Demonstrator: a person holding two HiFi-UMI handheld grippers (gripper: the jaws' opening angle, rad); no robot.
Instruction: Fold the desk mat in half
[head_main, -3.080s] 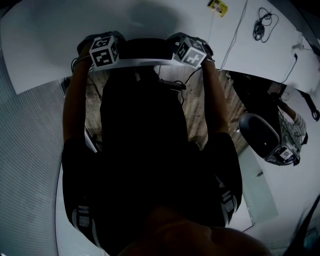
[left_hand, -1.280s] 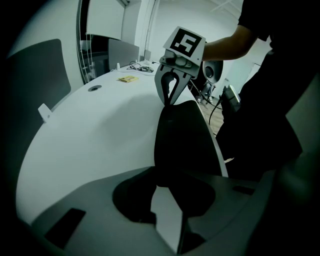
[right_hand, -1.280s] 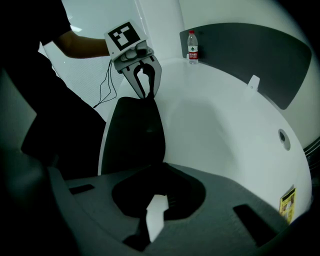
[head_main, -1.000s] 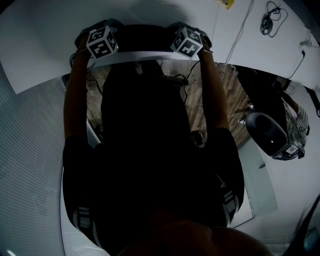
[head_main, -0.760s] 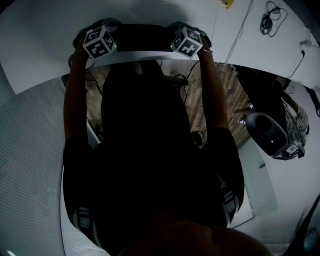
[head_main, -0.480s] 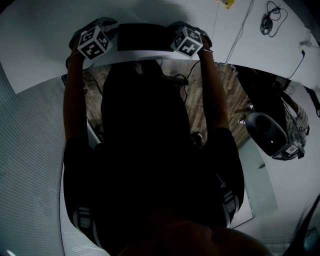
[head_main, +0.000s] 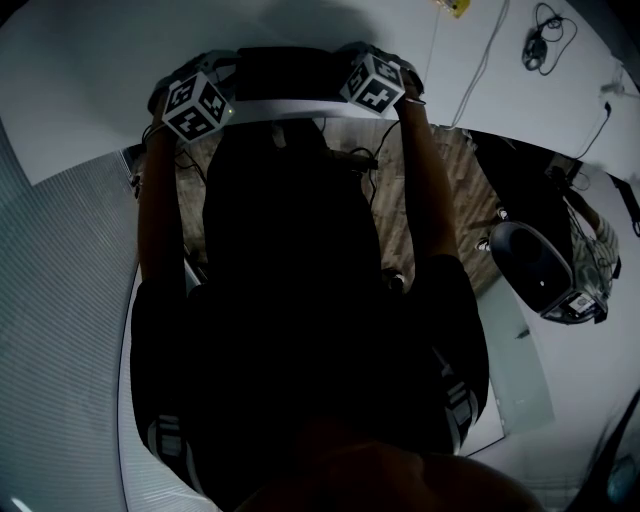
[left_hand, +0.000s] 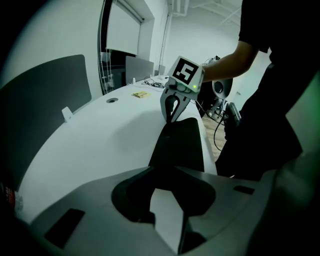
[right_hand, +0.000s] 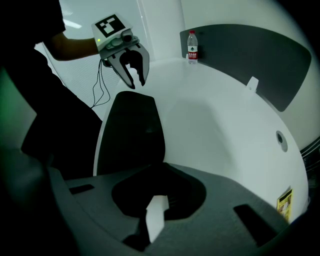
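the person wears a black short-sleeved top (head_main: 300, 330). the left gripper (right_hand: 137, 80) and the right gripper (left_hand: 171, 116) each have a pale grey body topped by a white cube (head_main: 197, 106) with black square markers and a small green light. thin dark cables (right_hand: 98, 87) hang from the left one.

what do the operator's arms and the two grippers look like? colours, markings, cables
Left gripper and right gripper: pale grey bodies, curved fingers, each topped by a white cube with black square markers and a small green light. Thin dark cables hang from the left one. The person wears a black short-sleeved top; forearms bare.
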